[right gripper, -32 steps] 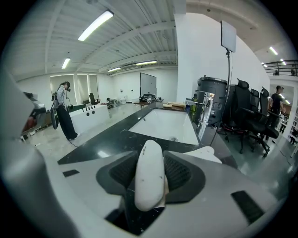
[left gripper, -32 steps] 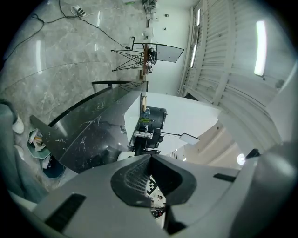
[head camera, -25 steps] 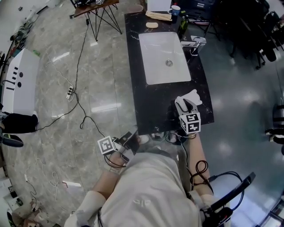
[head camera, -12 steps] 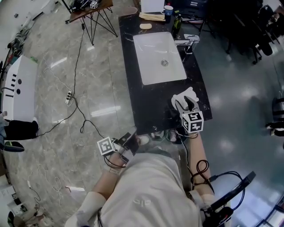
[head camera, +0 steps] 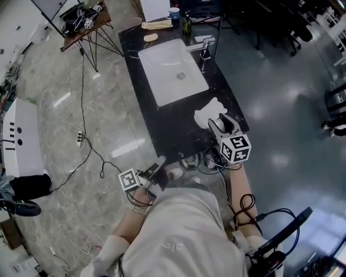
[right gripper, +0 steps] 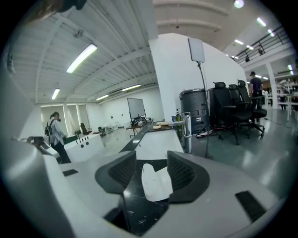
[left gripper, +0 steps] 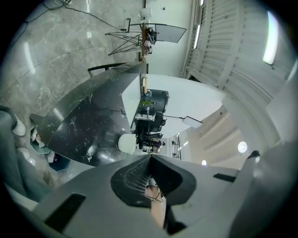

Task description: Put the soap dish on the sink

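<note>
The white soap dish (head camera: 207, 112) hangs over the near right part of the black counter (head camera: 173, 127), short of the white sink basin (head camera: 170, 70). My right gripper (head camera: 219, 123) is shut on the dish's near edge. In the right gripper view the soap dish (right gripper: 156, 182) stands tilted between the jaws of the right gripper (right gripper: 151, 174), with the basin (right gripper: 156, 142) and faucet (right gripper: 187, 132) beyond. My left gripper (head camera: 155, 172) is shut and empty, low beside the counter's near corner. The left gripper view shows the left gripper (left gripper: 150, 179) closed and the soap dish (left gripper: 125, 143) far off.
A chrome faucet (head camera: 203, 46) stands at the basin's right rim. A soap bar (head camera: 151, 37), a bottle (head camera: 187, 24) and a cup (head camera: 173, 12) sit at the counter's far end. Cables (head camera: 89, 143) trail over the marble floor to the left. A small stand (head camera: 81, 24) is far left.
My right gripper has carried the soap dish a little nearer the basin. The head view has swung, so the counter now lies slanted. The left gripper has stayed put.
</note>
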`<state>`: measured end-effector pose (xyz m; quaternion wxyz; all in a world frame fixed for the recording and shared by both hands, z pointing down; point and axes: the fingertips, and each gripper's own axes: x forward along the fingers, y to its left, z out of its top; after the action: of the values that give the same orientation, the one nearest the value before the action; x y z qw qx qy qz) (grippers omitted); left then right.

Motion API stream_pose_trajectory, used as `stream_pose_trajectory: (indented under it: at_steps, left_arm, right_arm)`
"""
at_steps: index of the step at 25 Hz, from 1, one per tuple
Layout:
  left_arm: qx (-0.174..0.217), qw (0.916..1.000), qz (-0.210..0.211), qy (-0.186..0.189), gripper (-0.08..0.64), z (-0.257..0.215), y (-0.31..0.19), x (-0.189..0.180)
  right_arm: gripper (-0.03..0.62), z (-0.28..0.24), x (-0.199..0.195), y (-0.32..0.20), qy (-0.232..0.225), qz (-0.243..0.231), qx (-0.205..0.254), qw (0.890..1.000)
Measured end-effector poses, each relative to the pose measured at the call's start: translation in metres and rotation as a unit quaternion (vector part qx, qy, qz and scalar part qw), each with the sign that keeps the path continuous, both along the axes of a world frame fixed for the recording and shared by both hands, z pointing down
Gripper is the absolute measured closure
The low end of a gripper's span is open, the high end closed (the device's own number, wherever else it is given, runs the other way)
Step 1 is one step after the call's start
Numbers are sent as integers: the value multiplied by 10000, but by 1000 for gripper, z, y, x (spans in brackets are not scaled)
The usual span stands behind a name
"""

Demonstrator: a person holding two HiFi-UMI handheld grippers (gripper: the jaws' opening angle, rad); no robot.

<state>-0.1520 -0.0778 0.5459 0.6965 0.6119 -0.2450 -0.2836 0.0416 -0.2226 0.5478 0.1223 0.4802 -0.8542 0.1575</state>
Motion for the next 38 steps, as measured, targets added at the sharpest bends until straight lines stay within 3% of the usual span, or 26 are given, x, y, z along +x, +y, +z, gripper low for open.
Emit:
stream_pose_trajectory:
  at_steps: [3, 8, 14, 17, 21, 27, 30, 35, 38]
  left_arm:
    - [18, 9994, 336, -25, 552, -4, 2, 19]
    - [58, 9941, 1086, -27, 552, -4, 0, 55]
    - [17, 9810, 1942, -4, 552, 0, 10, 103]
    - [15, 9717, 2364, 8, 552, 1, 20, 130]
    - [22, 9528, 3035, 46, 552, 3, 37, 164]
    - [9, 9263, 3765, 104, 552, 3, 65, 208]
    - [11, 9122, 4098, 72, 552, 4, 79, 223]
    - [26, 8915, 4530, 115, 552, 0, 97, 246]
    - [50, 8804, 4740, 127, 552, -3, 107, 257]
  right_arm:
    - [396, -16, 22, 14, -553, 326, 7, 9979]
    - [396, -23, 72, 47, -918, 1058, 81, 9901]
    - [396, -25, 133, 103, -1334, 1970, 173, 9711]
    - [396, -22, 164, 137, -1591, 2459, 209, 9559]
    - [396, -18, 196, 192, -1896, 3149, 324, 9294]
    - [396, -16, 219, 263, -2446, 3776, 541, 8915]
    - [396, -20, 221, 294, -3031, 4035, 733, 8602]
    - [397, -31, 223, 335, -4065, 4280, 1207, 7981]
    - [397, -31, 220, 353, -4488, 4303, 1393, 7707]
